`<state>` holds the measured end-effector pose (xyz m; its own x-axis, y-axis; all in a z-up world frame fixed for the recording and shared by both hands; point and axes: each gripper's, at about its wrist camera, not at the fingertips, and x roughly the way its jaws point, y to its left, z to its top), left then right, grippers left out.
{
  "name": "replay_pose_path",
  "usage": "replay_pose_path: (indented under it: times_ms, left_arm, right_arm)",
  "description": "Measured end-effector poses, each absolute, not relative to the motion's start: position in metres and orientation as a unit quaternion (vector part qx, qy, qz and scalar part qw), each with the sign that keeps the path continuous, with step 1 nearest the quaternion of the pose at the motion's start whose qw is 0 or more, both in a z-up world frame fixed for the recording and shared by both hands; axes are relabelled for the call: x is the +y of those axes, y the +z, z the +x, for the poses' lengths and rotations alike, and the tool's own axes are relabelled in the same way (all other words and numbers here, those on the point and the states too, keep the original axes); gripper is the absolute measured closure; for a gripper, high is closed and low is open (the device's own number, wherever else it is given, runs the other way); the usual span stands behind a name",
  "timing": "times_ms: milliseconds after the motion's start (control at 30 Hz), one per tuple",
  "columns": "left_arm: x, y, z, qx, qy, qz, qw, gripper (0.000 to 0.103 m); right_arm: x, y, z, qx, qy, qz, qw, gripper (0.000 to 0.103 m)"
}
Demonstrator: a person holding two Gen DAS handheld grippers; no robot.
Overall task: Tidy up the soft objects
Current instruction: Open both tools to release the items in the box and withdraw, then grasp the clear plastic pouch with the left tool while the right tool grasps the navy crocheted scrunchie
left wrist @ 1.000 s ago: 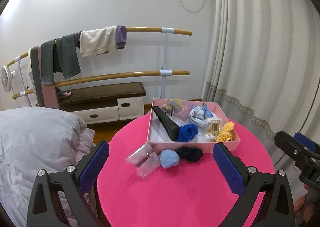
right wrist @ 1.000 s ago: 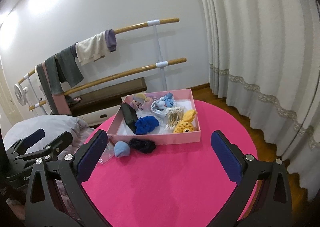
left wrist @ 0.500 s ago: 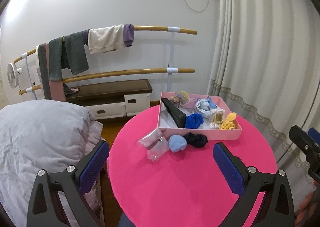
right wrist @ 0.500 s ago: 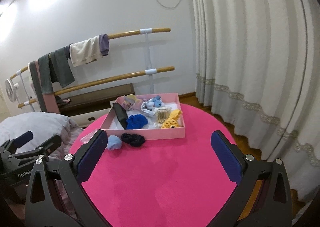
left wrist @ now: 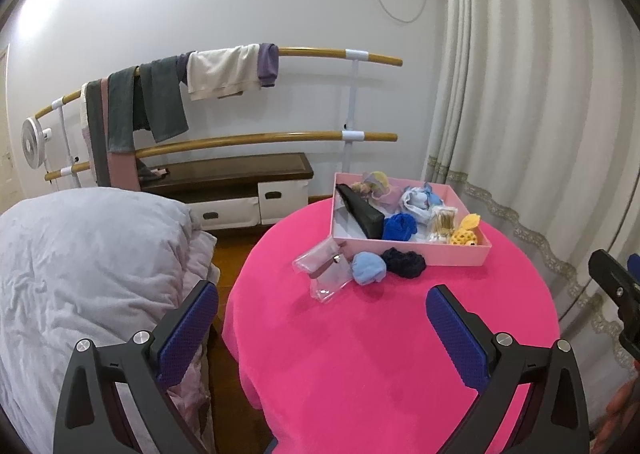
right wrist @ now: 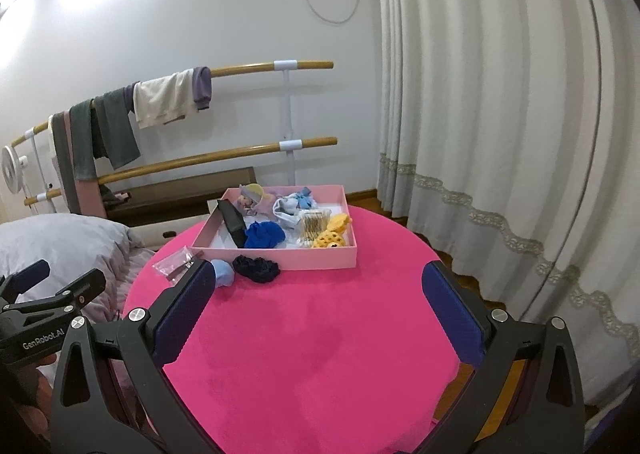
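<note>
A pink box (left wrist: 460, 255) (right wrist: 280, 256) stands at the far side of the round pink table (left wrist: 380, 354) (right wrist: 312, 354). Inside lie a royal-blue soft ball (left wrist: 399, 226) (right wrist: 264, 235), a yellow knitted toy (left wrist: 465, 232) (right wrist: 332, 232), a pale blue and white cloth (left wrist: 418, 200), a doll (right wrist: 252, 196) and a black case (left wrist: 360, 210). In front of the box lie a light-blue soft ball (left wrist: 368, 267) (right wrist: 222, 272) and a dark navy scrunchie (left wrist: 403, 262) (right wrist: 256, 268). My left gripper (left wrist: 322, 326) and right gripper (right wrist: 318, 310) are both open, empty and well back from these.
Clear plastic pouches (left wrist: 326, 268) lie left of the light-blue ball. A grey duvet (left wrist: 80, 274) lies left of the table. Wooden rails with hung towels (left wrist: 160, 106) and a low bench (left wrist: 228, 178) stand behind. A curtain (right wrist: 500, 114) hangs at the right.
Both grippers have drawn back and up from the table, so the box and loose items look smaller and farther. Nothing on the table has moved.
</note>
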<state>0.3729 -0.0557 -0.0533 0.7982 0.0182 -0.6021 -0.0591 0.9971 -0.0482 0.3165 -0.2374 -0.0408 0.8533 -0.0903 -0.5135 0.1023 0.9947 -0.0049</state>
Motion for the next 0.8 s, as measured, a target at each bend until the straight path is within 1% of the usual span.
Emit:
replay_pose_path:
  times_ms: [600,800]
  left_arm:
    - [-0.019,-0.071,0.4,0.325,0.004,-0.026,0.945,0.0]
    - [-0.008,-0.095,0.433,0.351,0.021,-0.035,0.936,0.0]
  right_arm:
    - [-0.202,-0.056,0.338,0.283,-0.063,-0.007,0.957,0.0]
    - [-0.196,-0.07,0.371,0.307,-0.037,-0.012,0.951,0.0]
